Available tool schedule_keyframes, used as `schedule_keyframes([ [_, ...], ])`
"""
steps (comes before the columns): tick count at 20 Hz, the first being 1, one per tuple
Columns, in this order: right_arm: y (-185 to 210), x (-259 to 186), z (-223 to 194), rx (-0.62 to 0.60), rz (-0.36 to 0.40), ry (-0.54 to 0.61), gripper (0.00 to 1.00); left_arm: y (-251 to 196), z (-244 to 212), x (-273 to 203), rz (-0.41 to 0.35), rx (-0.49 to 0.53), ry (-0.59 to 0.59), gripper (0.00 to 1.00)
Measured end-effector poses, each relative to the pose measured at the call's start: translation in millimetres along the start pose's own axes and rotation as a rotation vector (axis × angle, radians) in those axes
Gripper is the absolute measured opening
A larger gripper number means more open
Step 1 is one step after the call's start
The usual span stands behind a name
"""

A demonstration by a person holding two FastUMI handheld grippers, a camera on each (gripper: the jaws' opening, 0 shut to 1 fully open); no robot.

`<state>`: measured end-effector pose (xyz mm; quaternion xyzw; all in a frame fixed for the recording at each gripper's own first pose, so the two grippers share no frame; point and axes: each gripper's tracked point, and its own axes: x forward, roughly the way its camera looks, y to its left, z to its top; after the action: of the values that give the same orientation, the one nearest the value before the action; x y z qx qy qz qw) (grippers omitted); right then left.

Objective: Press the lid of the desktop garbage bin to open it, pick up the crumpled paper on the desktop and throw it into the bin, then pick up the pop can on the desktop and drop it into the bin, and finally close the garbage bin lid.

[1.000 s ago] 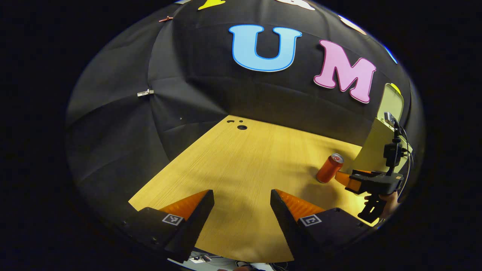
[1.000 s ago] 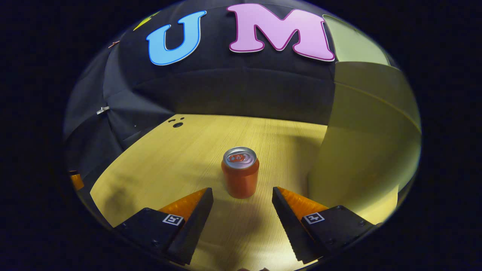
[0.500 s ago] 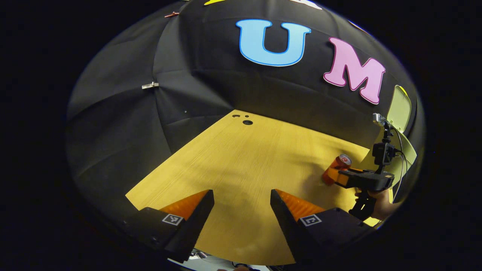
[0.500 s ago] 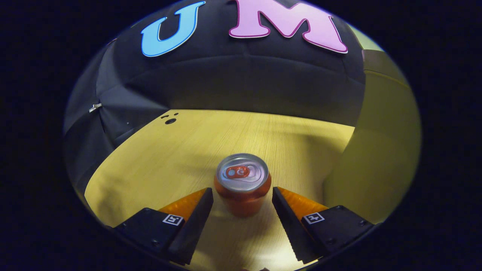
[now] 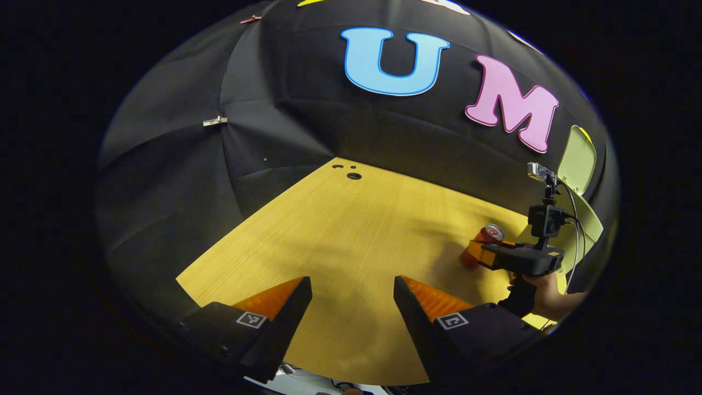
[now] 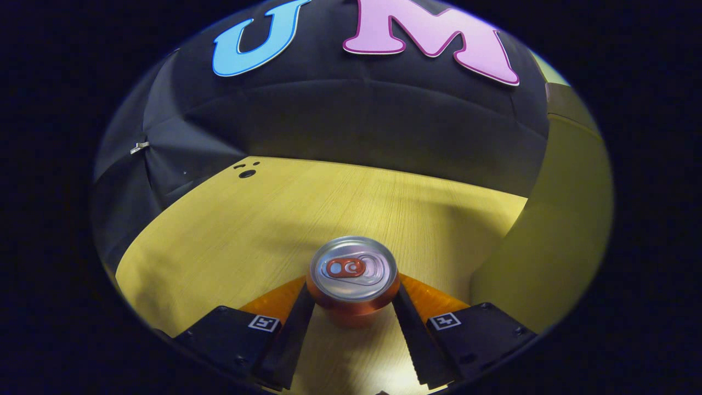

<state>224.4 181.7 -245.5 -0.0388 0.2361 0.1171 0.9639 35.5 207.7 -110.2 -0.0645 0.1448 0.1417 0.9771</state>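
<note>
An orange pop can (image 6: pixel 352 266) with a silver top stands upright on the wooden table (image 6: pixel 247 219). My right gripper (image 6: pixel 352 296) has both fingers against the can's sides, shut on it. In the left gripper view, the same can (image 5: pixel 490 236) sits at the far right with the right gripper (image 5: pixel 476 255) around it, held by a hand (image 5: pixel 548 299). The pale green bin (image 6: pixel 554 219) rises just right of the can, and its lid (image 5: pixel 581 159) stands raised. My left gripper (image 5: pixel 352 285) hovers open over the table's near edge with nothing between its fingers.
Black cloth walls close the table at the back and left. Small round holes (image 5: pixel 354 176) mark the table's far corner. The broad middle of the wooden table (image 5: pixel 340 230) lies between the two grippers.
My right gripper has moved forward around the can and its fingers have closed in onto the can's sides. The left gripper has barely shifted and stays open.
</note>
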Motion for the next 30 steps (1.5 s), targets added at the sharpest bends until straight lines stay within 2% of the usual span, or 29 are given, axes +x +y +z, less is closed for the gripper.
schedule_keyframes([
  [6,0,-37,36,-0.066,0.029,-0.069,0.83,-13,1,-9,-0.027,0.015,-0.013,0.96],
  [12,-11,-91,110,-0.101,0.045,-0.195,0.82,-28,2,-23,-0.069,0.052,-0.025,0.96],
  [16,-33,-132,165,-0.052,0.041,-0.272,0.82,-37,2,-31,-0.091,0.092,-0.038,0.96],
  [21,-72,-177,209,-0.011,-0.002,-0.346,0.82,-54,2,-34,-0.135,0.094,-0.034,0.96],
  [30,-149,-226,235,0.045,-0.104,-0.417,0.82,-100,14,-19,-0.21,0.116,-0.057,0.96],
])
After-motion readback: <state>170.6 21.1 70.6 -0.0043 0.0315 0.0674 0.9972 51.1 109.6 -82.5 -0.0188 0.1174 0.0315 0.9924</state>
